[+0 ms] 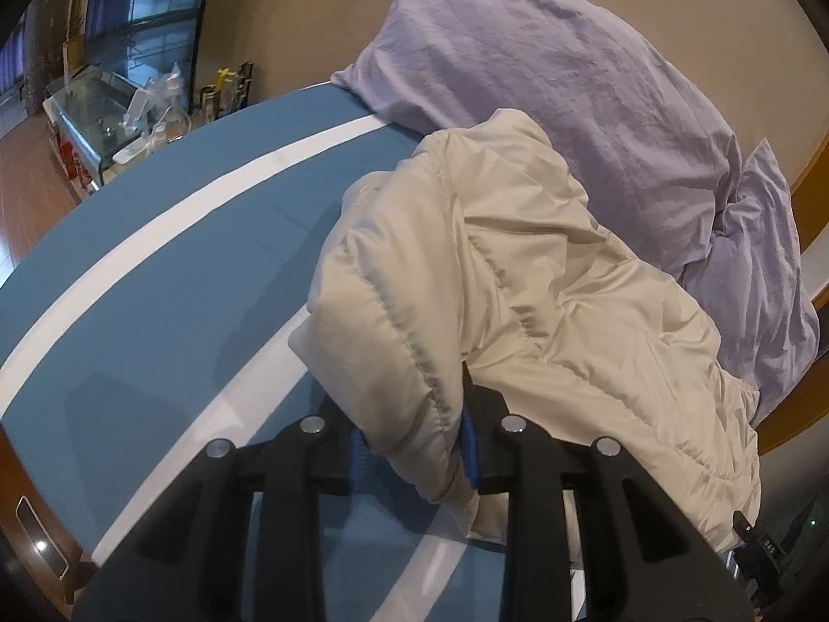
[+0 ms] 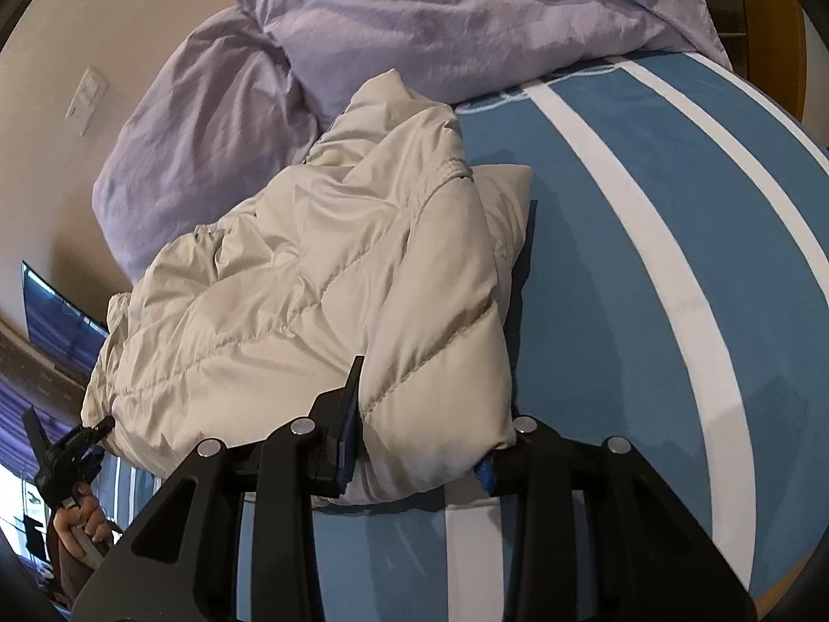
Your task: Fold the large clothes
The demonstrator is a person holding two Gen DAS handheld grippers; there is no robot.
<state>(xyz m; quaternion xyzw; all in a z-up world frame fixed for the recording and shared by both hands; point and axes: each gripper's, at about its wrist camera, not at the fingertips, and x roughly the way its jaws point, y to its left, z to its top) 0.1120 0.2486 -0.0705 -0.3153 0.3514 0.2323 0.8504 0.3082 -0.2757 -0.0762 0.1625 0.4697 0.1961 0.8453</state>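
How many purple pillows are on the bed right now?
2: a large pillow at the head of the bed, and a second pillow beside it against the wall, partly behind the cream jacket.

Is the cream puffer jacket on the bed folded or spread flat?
Folded, loosely: the jacket is doubled over in a puffy heap on the striped bedspread, both grippers clamping its near edge.

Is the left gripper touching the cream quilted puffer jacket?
Touching. In the left wrist view, the left gripper has a fold of the cream quilted puffer jacket pinched between its blue pads.
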